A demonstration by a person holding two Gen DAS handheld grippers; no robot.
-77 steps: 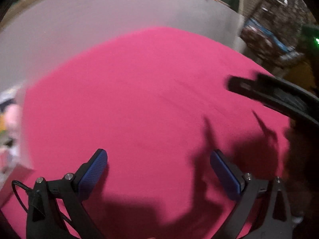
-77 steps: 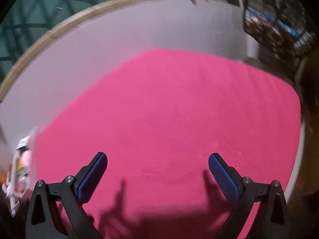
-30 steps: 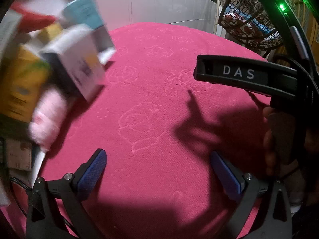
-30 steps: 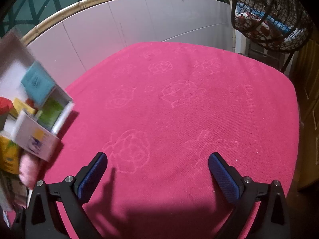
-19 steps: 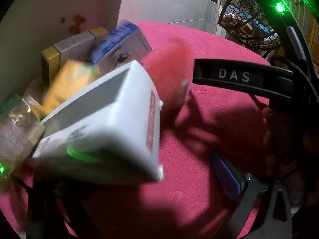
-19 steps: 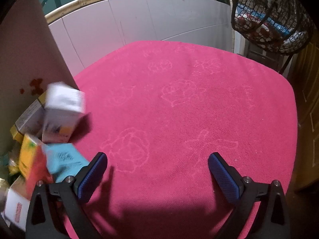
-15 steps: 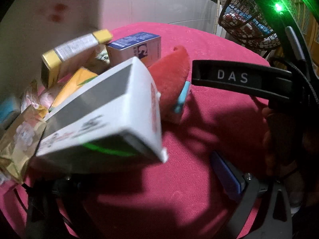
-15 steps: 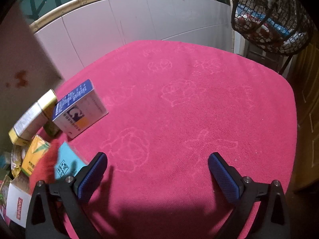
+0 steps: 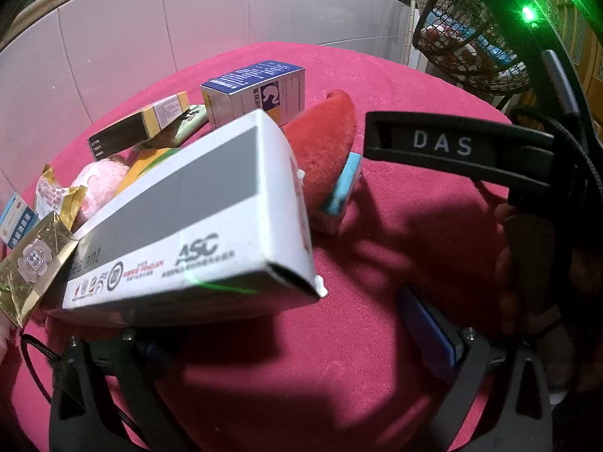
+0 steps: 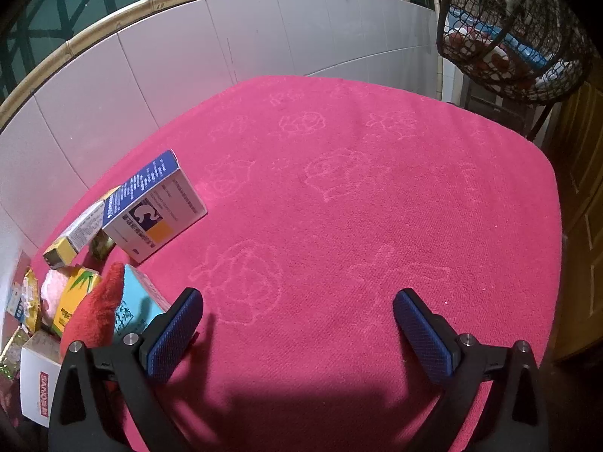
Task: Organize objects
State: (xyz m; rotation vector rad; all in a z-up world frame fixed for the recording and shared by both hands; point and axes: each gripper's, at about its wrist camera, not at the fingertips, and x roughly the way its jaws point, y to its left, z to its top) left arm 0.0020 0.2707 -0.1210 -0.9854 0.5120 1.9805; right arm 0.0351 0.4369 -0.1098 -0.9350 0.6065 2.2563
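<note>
A heap of small things lies on the left side of the pink cloth (image 10: 377, 226). A big white and grey box (image 9: 196, 222) sits right in front of the left gripper (image 9: 286, 324), hiding its left finger; only the right blue pad (image 9: 429, 324) shows, and it stands wide of the box, so the jaws are open and grip nothing. Behind the box are a red plush piece (image 9: 324, 150), a light blue box (image 9: 339, 192) tucked under it, a blue and white box (image 9: 260, 90), a long yellow and black box (image 9: 139, 128), a pink fluffy thing (image 9: 101, 180) and gold foil packets (image 9: 34, 260).

The right gripper (image 10: 297, 331) hovers over bare cloth with its jaws spread wide, holding nothing; the heap lies just beside its left finger.

Half a second ago the heap was blurred and the boxes were tilted in the air; now they lie at rest. A second ago the cloth in front of the left gripper was bare.

A wire basket (image 10: 516, 37) hangs at the far right with red, white and blue items inside, too small to name.
</note>
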